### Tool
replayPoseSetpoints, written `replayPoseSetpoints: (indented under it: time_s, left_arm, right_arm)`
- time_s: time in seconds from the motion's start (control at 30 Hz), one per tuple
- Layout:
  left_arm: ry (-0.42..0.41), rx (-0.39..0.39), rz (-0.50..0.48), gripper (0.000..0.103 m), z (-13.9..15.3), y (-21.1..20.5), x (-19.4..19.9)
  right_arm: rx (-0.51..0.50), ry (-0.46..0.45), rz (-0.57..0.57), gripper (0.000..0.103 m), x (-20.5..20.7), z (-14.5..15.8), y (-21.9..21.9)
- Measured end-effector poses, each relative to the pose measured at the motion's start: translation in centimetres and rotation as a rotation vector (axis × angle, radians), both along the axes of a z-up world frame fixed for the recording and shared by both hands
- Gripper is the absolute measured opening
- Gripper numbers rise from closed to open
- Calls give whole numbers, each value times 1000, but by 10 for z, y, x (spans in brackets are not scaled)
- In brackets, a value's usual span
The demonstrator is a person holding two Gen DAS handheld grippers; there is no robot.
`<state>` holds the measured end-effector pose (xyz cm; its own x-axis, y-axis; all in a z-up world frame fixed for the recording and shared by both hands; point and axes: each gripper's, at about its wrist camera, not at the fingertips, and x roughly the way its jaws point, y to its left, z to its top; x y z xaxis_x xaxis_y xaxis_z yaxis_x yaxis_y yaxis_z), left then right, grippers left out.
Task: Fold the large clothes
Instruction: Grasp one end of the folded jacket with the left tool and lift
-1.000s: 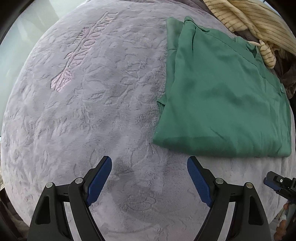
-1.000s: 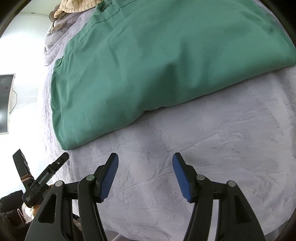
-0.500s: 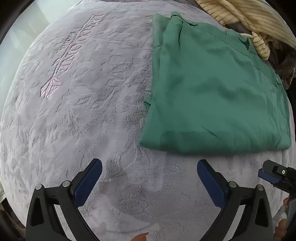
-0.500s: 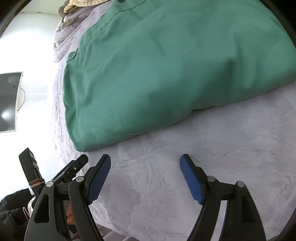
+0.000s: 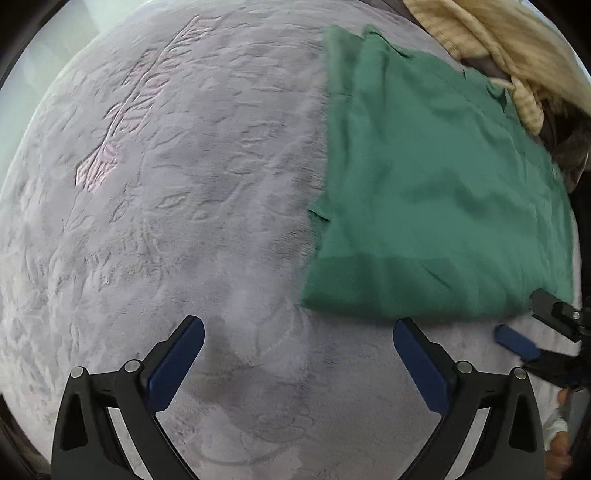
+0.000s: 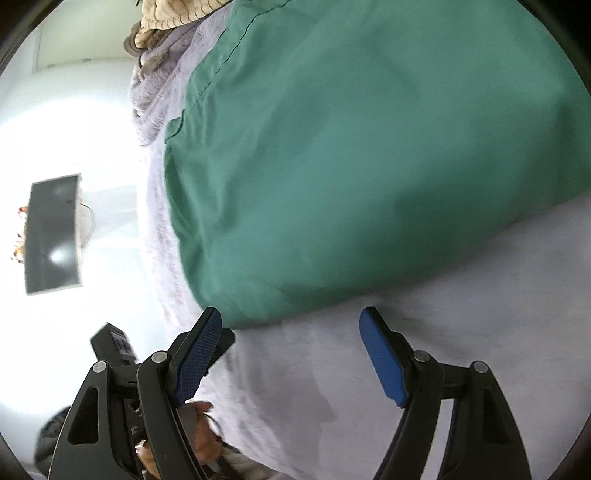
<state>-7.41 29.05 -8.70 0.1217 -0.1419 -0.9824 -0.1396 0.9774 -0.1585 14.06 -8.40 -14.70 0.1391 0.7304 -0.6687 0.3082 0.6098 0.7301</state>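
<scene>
A green garment lies folded flat on a grey plush blanket, on the right half of the left wrist view. My left gripper hangs open over the bare blanket, and the garment's near left corner sits just beyond its gap. In the right wrist view the green garment fills the upper middle. My right gripper is open, with the garment's near corner just past its left fingertip and only blanket between the pads. The right gripper also shows at the left view's right edge.
A yellow striped cloth is heaped beyond the garment's far end, and the same yellow striped cloth shows at the top of the right view. The blanket's edge drops off to the left there. A dark screen hangs on the pale wall. A hand grips below.
Both grippers' jaws have spread wider. Both have come closer to the garment's near edge. The right gripper has tipped, so the garment's corner now lies next to its left finger.
</scene>
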Motion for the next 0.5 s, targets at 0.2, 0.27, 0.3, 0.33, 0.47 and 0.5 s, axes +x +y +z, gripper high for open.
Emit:
replayPoseSetpoints:
  time_s: [0.2, 0.27, 0.3, 0.33, 0.47, 0.5]
  left_arm:
    - [-53, -188, 91, 103, 4, 34, 9]
    - [-67, -219, 106, 103, 3, 40, 16]
    - [-70, -231, 108, 103, 6, 39, 16]
    - [-76, -257, 112, 103, 5, 40, 20]
    - [-81, -386, 129, 103, 9, 29, 26]
    - [-82, -427, 131, 103, 11, 27, 27]
  right_arm:
    - [85, -4, -39, 80, 9, -15, 19]
    - [123, -19, -88, 80, 14, -17, 20]
    - [145, -25, -121, 81, 17, -19, 20]
    - [158, -24, -142, 81, 17, -19, 19]
    - [224, 25, -233, 81, 19, -29, 20]
    - [238, 35, -237, 70, 20, -29, 20]
